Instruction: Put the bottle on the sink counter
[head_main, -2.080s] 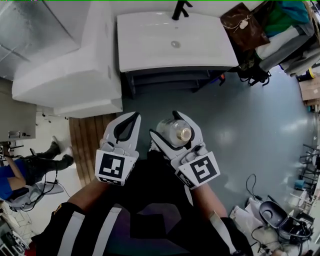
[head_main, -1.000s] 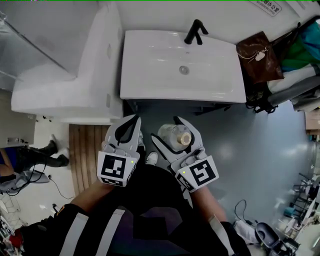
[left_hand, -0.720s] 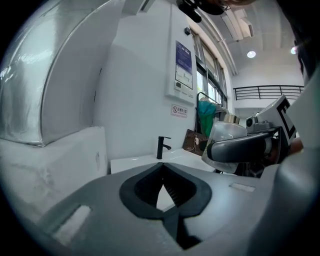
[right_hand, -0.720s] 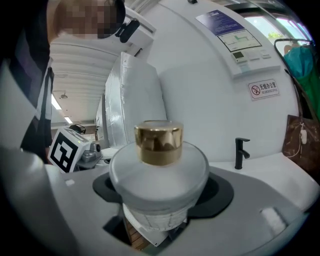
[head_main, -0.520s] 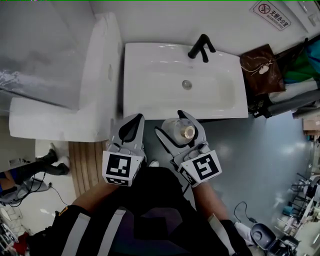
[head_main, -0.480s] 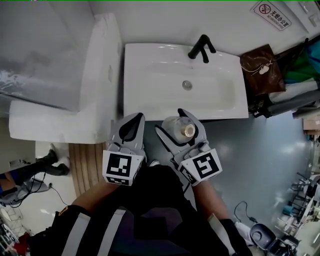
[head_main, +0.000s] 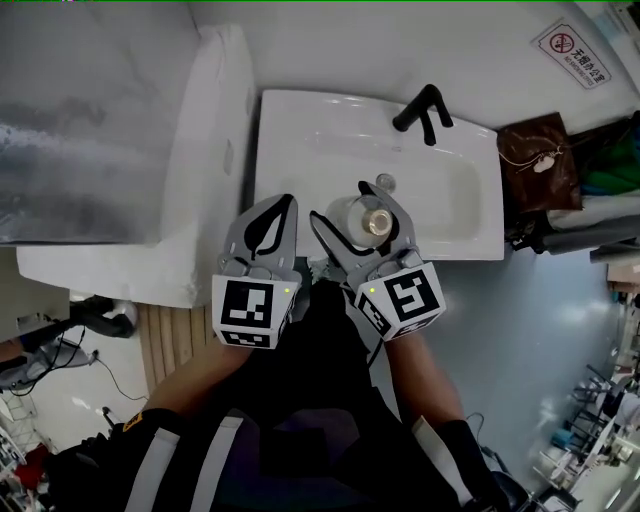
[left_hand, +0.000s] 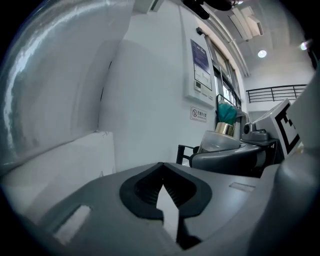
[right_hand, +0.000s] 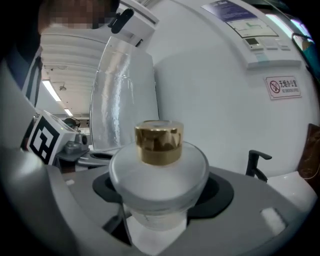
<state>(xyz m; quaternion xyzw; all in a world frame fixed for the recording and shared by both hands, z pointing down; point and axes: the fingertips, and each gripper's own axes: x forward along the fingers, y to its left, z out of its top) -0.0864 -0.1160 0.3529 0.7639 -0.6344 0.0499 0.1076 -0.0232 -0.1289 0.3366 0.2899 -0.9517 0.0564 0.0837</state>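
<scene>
A frosted clear bottle (head_main: 362, 218) with a gold cap (right_hand: 159, 141) stands upright between the jaws of my right gripper (head_main: 343, 203), which is shut on its round body (right_hand: 159, 172). It hangs over the front part of the white sink counter (head_main: 300, 150), near the drain. The black faucet (head_main: 425, 108) stands at the counter's back edge. My left gripper (head_main: 281, 205) is beside the right one, just left of the bottle, at the counter's front edge. Its jaws are shut with nothing in them (left_hand: 162, 170). The bottle (left_hand: 220, 140) shows to its right.
A white bathtub-like unit (head_main: 200, 150) with a glass panel adjoins the sink on the left. A brown bag (head_main: 540, 165) hangs right of the sink. A wall sign (head_main: 572, 52) is above it. Wooden floor slats (head_main: 165, 345) lie lower left.
The sink has come nearer. Both grippers have moved from in front of the cabinet to over the counter's front edge. The bottle stays in the right gripper.
</scene>
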